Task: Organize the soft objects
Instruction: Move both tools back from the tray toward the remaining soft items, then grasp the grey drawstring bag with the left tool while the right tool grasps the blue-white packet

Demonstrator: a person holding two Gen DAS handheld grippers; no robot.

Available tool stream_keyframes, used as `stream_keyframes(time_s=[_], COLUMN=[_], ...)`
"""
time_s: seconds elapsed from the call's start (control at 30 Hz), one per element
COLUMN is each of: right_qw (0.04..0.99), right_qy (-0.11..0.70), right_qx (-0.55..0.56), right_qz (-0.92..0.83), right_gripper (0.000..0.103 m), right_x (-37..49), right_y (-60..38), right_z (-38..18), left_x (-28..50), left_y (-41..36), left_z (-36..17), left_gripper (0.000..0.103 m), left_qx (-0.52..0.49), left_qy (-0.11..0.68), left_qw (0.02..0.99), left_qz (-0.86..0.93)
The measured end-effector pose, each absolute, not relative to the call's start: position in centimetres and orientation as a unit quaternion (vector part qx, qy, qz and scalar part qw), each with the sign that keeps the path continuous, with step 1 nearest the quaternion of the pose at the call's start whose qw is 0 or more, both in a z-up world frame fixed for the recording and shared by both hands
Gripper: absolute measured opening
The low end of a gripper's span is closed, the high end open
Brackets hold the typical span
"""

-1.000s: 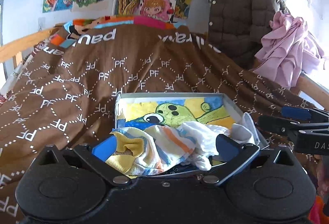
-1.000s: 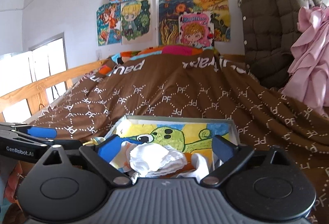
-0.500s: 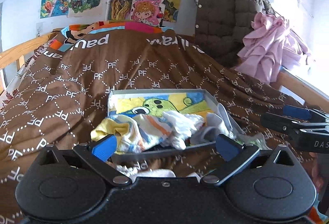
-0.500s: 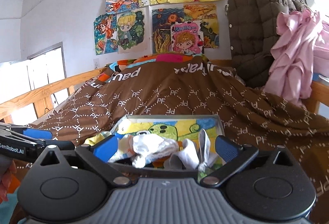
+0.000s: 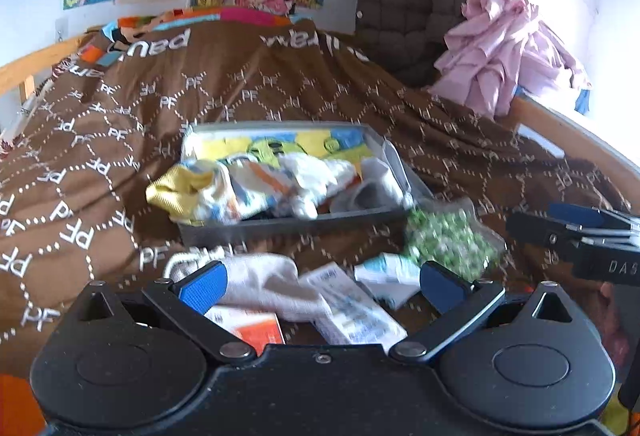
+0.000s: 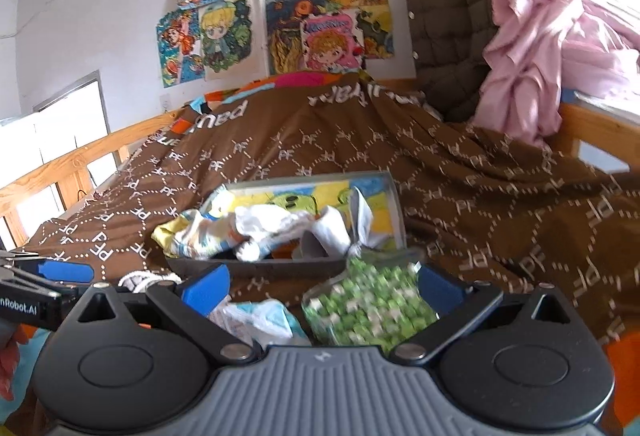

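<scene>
1. Left gripper (image 5: pixel 320 282): jaws spread wide, nothing pinched. A white sock (image 5: pixel 264 286) lies on the bedspread between the pads, closer to the left pad (image 5: pixel 203 280) and possibly brushing it; can't tell for sure. A white packet (image 5: pixel 352 310) overlaps the sock's near end, and an orange-and-white box (image 5: pixel 256 328) sits just under it at 6 o'clock.
2. Right gripper (image 6: pixel 320 290): also wide open, empty. A bag of green-and-white bits (image 6: pixel 368 306) sits between the pads, toward the right one; a crumpled white-and-blue packet (image 6: pixel 260 318) lies on the left side.
3. Step in hand, my read: pick up the loose sock w/ the left claw. Go for the bunched middle of the sock, not the edge, so it doesn't slip out. Drop low enough to catch fabric only; keep the packet & box out of the bite.
4. Soft stuff sags, so close fully and lift straight up before swinging.
5. The tray (image 5: pixel 288 226) is at 12 o'clock from both claws, resting on the brown bedspread (image 5: pixel 120 123). It's already heaped w/ socks (image 5: pixel 248 187), one yellow-cuffed piece hanging over the rim at 10 o'clock. Release deep in the tray, toward 1 o'clock where the printed bottom shows bare.
6. Keep the right claw clear, or use it to tuck the overhang back in.
</scene>
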State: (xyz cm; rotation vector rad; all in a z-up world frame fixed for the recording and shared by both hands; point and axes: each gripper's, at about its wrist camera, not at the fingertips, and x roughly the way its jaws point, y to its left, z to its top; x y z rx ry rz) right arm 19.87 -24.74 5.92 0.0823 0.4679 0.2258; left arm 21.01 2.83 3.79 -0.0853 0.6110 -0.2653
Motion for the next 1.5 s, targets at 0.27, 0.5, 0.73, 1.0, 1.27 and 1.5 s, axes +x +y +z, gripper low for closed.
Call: stream_keyframes(time_s=[0.27,0.5,0.73,1.0,1.27,1.5], right_qw=[0.953,0.941,0.935,0.931,0.935,0.937], right_qy=[0.273,0.302,0.318,0.326,0.318,0.312], right_qx=[0.032,0.016,0.006,0.001,-0.011,-0.028], right_qz=[0.124,0.148,0.158,0.164,0.155,0.156], right_gripper=[0.103,0.103,0.103,0.103,0.103,0.103], right_x=[20.2,20.4,20.4,20.6,21.0,21.2], right_y=[-24.8,-23.8,-23.4,-23.0,-23.0,-22.6], right_z=[4.3,2.9,2.3,1.8,1.5,1.4], left_x=[19.6,18.9,18.7,18.6,19.2,19.6], left_y=[1.7,1.1,0.6,0.1,0.2,0.1], left_z=[2.3,1.6,1.2,1.0,1.3,2.1], left_gripper=[0.102,0.102,0.102,0.102,0.102,0.102], left_qx=[-0.005,0.029,0.046,0.083,0.113,0.159], left_qy=[0.331,0.349,0.364,0.368,0.366,0.359], left_qw=[0.933,0.926,0.919,0.914,0.912,0.906], left_qz=[-0.140,-0.143,-0.144,-0.147,-0.146,-0.160])
